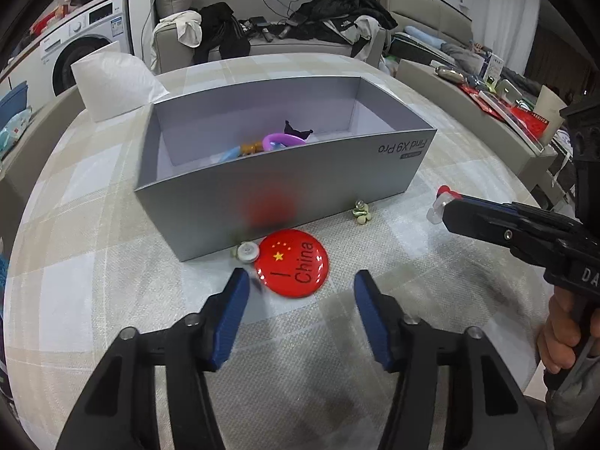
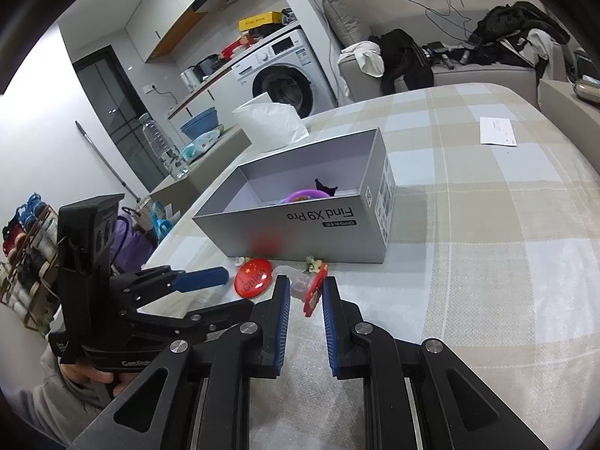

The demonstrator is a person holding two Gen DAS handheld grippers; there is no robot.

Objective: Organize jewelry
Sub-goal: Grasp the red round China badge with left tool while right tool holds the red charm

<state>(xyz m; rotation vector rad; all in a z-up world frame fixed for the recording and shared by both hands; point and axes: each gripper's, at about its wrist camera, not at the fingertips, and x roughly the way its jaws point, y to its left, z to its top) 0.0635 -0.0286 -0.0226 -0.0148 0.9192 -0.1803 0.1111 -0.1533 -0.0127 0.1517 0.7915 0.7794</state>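
A grey open box (image 1: 285,187) marked "Find X9 Pro" sits on the checked table and holds a purple ring (image 1: 279,138) and other small pieces. A red round "I China" badge (image 1: 294,268) lies in front of it, with a small white trinket (image 1: 247,252) at its left and a greenish one (image 1: 360,213) to the right. My left gripper (image 1: 302,292) is open, just short of the badge. My right gripper (image 2: 305,300) is shut on a clear and red trinket (image 2: 311,288), held above the table; that trinket also shows in the left wrist view (image 1: 439,202).
A white pillow-like bag (image 1: 112,82) stands behind the box at the left. A white paper (image 2: 497,131) lies on the far right of the table. A sofa (image 1: 262,37) with clothes and a washing machine (image 1: 86,48) are behind the table.
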